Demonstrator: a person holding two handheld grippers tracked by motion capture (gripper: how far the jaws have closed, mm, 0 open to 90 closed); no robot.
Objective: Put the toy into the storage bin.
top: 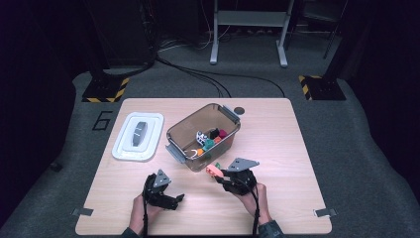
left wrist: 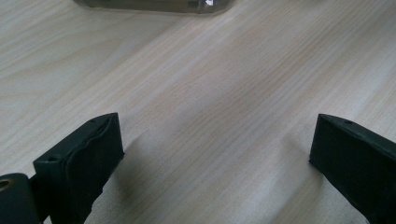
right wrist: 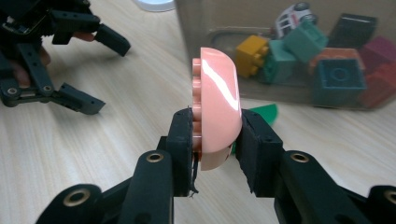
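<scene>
1. My right gripper (right wrist: 215, 135) is clamped on the pink rounded brick (right wrist: 217, 107), held off the table just beside the clear bin (top: 204, 135).
2. My left gripper (top: 171, 198) rests released, holding nothing.
3. Next, I judge: lift over the bin's rim, then release.

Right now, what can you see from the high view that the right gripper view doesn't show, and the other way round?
The high view alone shows the white lid lying whole beside the clear box, plus the floor and the stands behind.

The right gripper view alone shows, up close, the pink block's bumpy studs pinched in the right gripper, and a green piece behind it.

Both show the pink block, the box of toy blocks, the left gripper standing open, and the wooden table.
</scene>
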